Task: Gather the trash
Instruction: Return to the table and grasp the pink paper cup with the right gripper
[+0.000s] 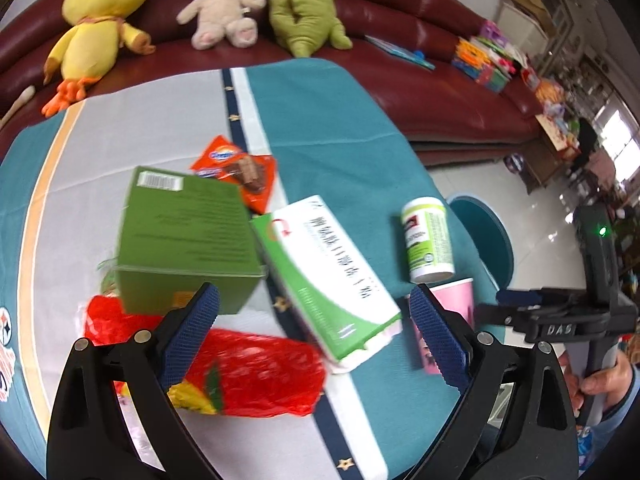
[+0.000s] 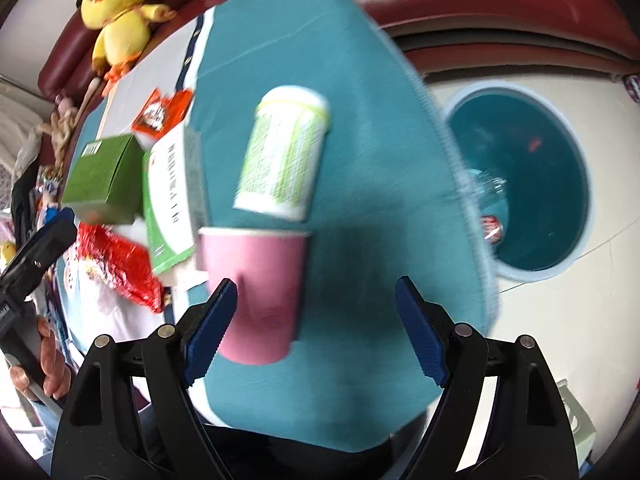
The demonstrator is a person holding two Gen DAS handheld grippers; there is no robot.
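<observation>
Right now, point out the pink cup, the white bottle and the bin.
pink cup (image 2: 262, 292), right wrist view, on its side wall.
white bottle (image 2: 284, 160), right wrist view, on its label.
bin (image 2: 560, 140), right wrist view, on its inner wall.

The left half of the desk (image 1: 328, 120) is crowded: green box (image 1: 188, 224), white carton (image 1: 332, 276) and red bag (image 1: 260, 372) touch; the bottle (image 2: 286, 160) and pink cup (image 2: 260, 292) lie apart; bare cloth runs rightward to the bin (image 2: 568, 184).

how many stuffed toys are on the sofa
3, side by side on the red sofa behind the table: a yellow duck at the left, a cream lamb in the middle, a green plush at the right. More could sit beyond the frame.
</observation>
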